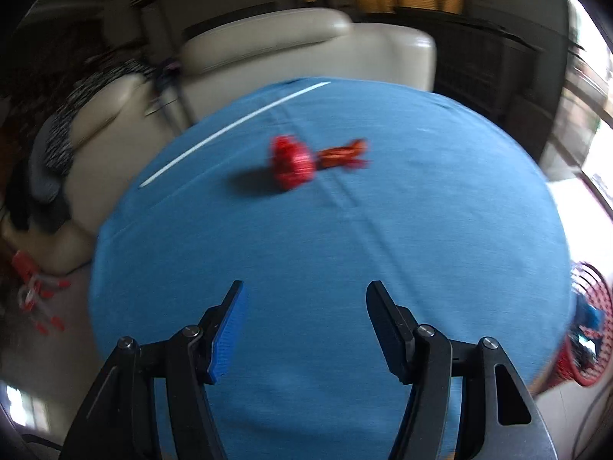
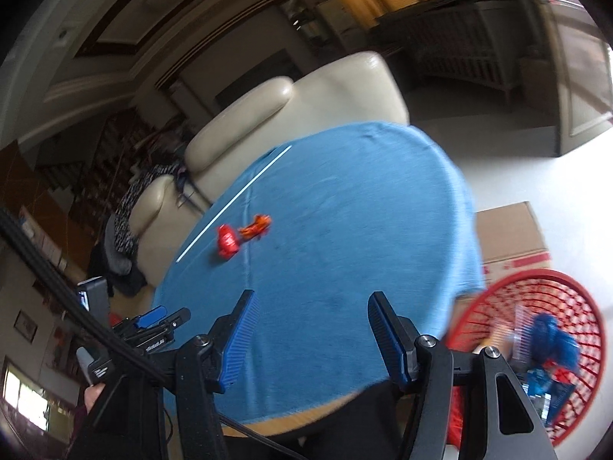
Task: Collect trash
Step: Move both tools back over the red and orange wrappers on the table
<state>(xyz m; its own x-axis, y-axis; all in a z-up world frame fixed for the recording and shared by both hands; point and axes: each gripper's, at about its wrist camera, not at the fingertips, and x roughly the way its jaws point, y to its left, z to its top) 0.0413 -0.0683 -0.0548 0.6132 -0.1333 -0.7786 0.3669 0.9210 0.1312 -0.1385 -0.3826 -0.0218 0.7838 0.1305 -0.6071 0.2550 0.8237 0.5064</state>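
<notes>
Blue-clothed table [image 1: 383, 268] filling frame centre. Red basket [image 2: 536, 306] sitting lower right. Red wrapper [image 1: 293, 165] and orange wrapper [image 1: 345, 155] lying upper centre, long axes left-right, nearer left gripper [image 1: 304, 329]. Left gripper, right gripper [image 2: 310, 339] both gaping, holding nothing.

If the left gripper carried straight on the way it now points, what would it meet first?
Probably the bare blue tablecloth, since the left gripper, open and empty, tilts down at it; the red wrapper lies farther ahead.
</notes>
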